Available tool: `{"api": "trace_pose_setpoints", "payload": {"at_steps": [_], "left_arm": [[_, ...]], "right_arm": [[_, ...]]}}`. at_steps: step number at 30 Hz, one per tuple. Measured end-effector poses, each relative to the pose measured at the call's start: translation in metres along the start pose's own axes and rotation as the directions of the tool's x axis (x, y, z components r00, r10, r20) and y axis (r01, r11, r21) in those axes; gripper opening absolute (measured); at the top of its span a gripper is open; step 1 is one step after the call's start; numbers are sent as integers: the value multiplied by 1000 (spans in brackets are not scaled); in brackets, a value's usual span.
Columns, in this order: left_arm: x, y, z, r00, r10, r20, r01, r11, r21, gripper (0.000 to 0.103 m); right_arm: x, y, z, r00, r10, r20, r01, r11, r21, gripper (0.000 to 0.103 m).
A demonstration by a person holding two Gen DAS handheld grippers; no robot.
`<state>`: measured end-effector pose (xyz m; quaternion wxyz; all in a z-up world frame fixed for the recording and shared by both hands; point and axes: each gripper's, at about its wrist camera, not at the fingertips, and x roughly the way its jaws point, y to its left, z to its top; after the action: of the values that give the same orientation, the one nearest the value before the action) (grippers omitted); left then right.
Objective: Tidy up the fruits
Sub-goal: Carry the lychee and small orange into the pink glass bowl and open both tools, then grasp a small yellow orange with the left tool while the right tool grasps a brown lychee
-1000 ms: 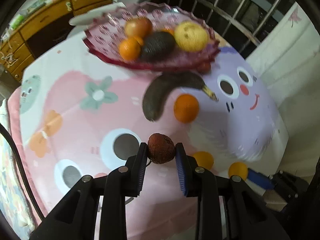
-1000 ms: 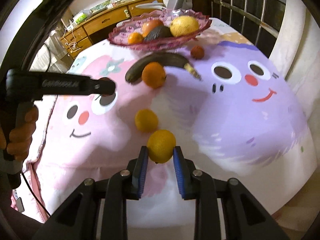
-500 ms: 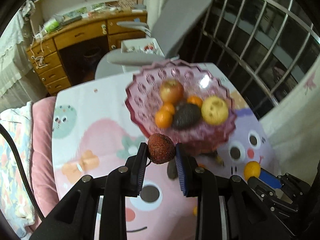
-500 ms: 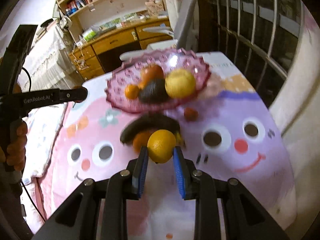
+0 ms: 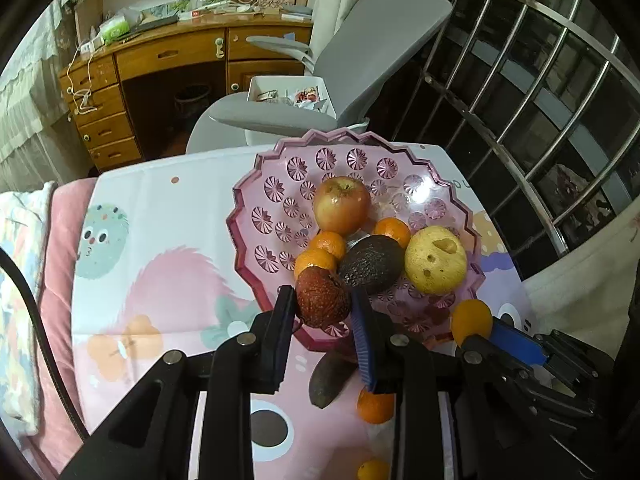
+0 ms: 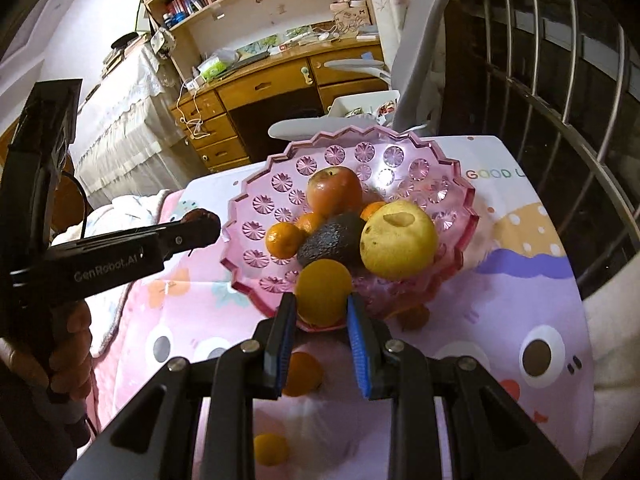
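I see the table under its pink and purple cartoon-printed cloth (image 6: 500, 280), its far edge meeting a grey office chair (image 5: 360, 56) and its right side running along a metal-barred railing (image 5: 540, 92), so open room lies mostly left and near. On the far half stands the pink cut-glass fruit bowl with a scalloped rim (image 5: 272, 184); its left inner wall is bare, while a red-yellow apple (image 5: 341, 204), a pale yellow pitted round fruit (image 5: 435, 260), a dark avocado (image 5: 370, 266) and small orange tangerines (image 5: 320, 260) crowd its middle and right. My left gripper (image 5: 322, 308) pinches a wrinkled reddish-brown round fruit (image 5: 322, 300) just over the bowl's near rim. My right gripper (image 6: 322, 310) clamps a smooth orange citrus fruit (image 6: 323, 290) at the near rim too. A dark banana (image 5: 328, 380) and loose tangerines (image 6: 300, 374) lie on the cloth nearer me.
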<state>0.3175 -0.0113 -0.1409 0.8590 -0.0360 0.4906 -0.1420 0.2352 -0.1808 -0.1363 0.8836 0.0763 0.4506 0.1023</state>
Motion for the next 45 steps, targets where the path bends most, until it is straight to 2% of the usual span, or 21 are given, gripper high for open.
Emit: {"api": "trace_pose_setpoints", "payload": {"at_steps": [6,8,12,16,18,20,24,31,35,41,45], "left_arm": [[17,-2,-1,999,-10,-35,9,1000,-29,27],[18,-3,-1,999,-16,-45,14,999,-36,30],[14,-5,0,999,-14,-41,13,999,-40,34],[11,-5,-3,999,1,-45,-3,999,-53,36],[8,-5,-7,999,7,-46,-9,998,-61,44],[5,-7,-13,999,9,-53,-13,997,-75,45],[2,-5,-26,998,16,-67,-23,994,-110,45],[-2,4,-66,991,74,-110,-94,977,-194,46],[-3,4,-89,983,98,-154,-131,966,-225,46],[-1,-1,-115,974,107,-198,-159,951,-265,51],[6,-9,-127,968,94,-232,-160,945,-285,56]], "right_arm": [[17,-8,6,1000,0,-17,0,1000,11,27],[18,-11,7,1000,0,-14,1,1000,25,27],[16,-13,9,1000,0,-11,0,1000,27,40],[13,-16,9,1000,6,-10,-6,999,33,40],[11,-17,8,1000,6,-11,-6,999,33,42],[8,-19,6,1000,7,-12,-6,999,32,47],[4,-25,1,1000,6,-24,-6,1000,23,48],[1,-42,-12,999,-27,-32,25,998,-50,48],[4,-51,-15,998,-62,-27,57,984,-168,48],[17,-58,-19,996,-79,-49,60,948,-312,48],[31,-60,-25,996,-60,-72,30,933,-359,48]]}}
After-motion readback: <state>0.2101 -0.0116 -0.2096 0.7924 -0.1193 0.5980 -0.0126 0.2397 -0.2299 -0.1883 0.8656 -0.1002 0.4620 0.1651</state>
